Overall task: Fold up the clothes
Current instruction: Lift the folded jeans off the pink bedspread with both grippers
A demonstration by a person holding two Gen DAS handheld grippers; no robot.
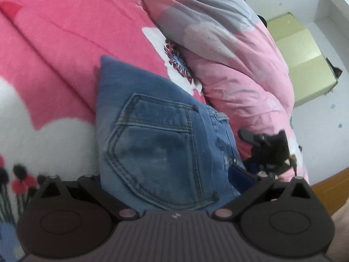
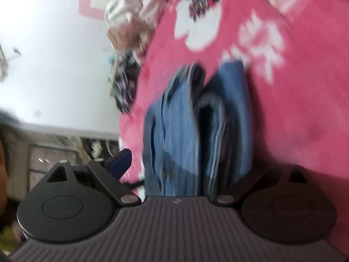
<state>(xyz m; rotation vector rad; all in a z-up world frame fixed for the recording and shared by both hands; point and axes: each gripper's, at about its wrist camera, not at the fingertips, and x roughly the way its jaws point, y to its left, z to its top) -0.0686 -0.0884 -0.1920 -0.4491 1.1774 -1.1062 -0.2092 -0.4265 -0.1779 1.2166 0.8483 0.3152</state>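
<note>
- Left wrist view: my left claw (image 1: 172, 183) spread wide, folded jeans (image 1: 157, 144) lying between the arms, not pinched. Pink quilt (image 1: 240, 69) ahead-right; right claw (image 1: 268, 150) just right of jeans.
- Right wrist view, blurry: my right claw (image 2: 185, 170) wide open, jeans (image 2: 192, 131) dead ahead on the bed (image 2: 294, 109), ungripped.

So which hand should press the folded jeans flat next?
Probably left: the left gripper sits squarely over the jeans, pocket up, whereas the right gripper sees their folded edge.
</note>
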